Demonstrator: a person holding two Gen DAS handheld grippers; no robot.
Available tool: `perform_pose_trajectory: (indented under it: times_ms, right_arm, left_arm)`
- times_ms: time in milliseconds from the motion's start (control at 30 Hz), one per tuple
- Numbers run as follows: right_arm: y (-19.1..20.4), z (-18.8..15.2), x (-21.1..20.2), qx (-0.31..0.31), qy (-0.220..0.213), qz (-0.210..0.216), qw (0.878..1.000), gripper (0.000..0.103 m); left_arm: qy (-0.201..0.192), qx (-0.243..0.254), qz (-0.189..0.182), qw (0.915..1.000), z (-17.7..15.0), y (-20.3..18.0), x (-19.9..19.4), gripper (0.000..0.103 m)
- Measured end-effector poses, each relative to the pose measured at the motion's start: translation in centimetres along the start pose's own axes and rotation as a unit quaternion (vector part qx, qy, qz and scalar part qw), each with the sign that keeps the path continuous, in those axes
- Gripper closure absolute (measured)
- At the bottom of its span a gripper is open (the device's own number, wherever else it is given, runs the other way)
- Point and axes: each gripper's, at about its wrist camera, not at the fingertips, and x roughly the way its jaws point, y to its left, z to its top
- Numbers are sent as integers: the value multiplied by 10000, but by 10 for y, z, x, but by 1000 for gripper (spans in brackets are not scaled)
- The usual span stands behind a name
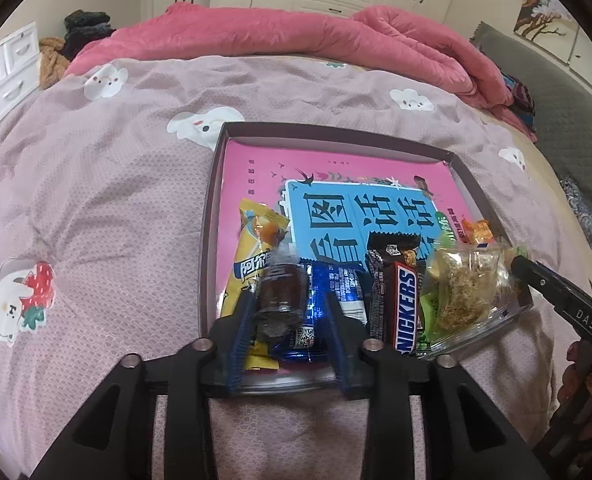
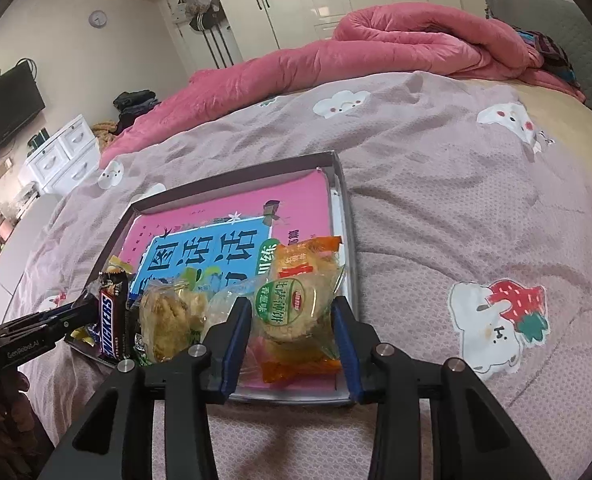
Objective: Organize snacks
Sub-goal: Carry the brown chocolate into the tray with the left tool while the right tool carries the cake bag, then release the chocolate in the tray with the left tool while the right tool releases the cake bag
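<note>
A shallow tray (image 1: 211, 216) with a pink and blue book in it lies on the bed; it also shows in the right wrist view (image 2: 346, 216). Snacks line its near edge: a yellow packet (image 1: 251, 248), a blue packet (image 1: 336, 296), a Snickers bar (image 1: 402, 304) (image 2: 109, 320), a clear bag of crumbly cake (image 1: 464, 288) (image 2: 167, 320) and a green-labelled pastry (image 2: 291, 312) on an orange packet (image 2: 308, 256). My left gripper (image 1: 287, 312) is open around a small dark wrapped snack (image 1: 281, 292). My right gripper (image 2: 291, 328) is open, its fingers either side of the green-labelled pastry.
The tray lies on a mauve quilt (image 1: 115, 200) with cartoon patches. A rolled pink blanket (image 1: 336, 40) lies at the far side. White drawers (image 2: 63, 156) stand to the left of the bed, wardrobes behind.
</note>
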Motion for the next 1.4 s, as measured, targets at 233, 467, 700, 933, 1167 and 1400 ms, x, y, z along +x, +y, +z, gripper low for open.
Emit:
perform_pose_trajectory:
  times_ms: [233, 467, 700, 933, 1167, 1400]
  right_arm:
    - [-2, 1, -4, 83, -45, 89, 9999, 56]
    - [-1, 2, -12, 60, -180, 41, 9998, 48]
    - [3, 3, -24, -1, -413, -81, 9991, 43]
    - [14, 1, -54, -198, -947, -166, 9952, 27]
    - [19, -12, -71, 31, -1000, -126, 9949, 16]
    - [33, -23, -78, -98, -967, -247, 9950, 13]
  left_arm:
    - [-52, -55, -17, 10000, 1, 3, -3, 55]
    - [-98, -56, 6, 9999, 1, 3, -8, 49]
    - [-165, -69, 66, 9998, 1, 2, -18, 40]
    - [-222, -3, 158, 9996, -4, -6, -31, 31]
    - [-270, 5, 146, 9995, -15, -16, -49, 26]
    - [-313, -47, 150, 9994, -25, -18, -58, 25]
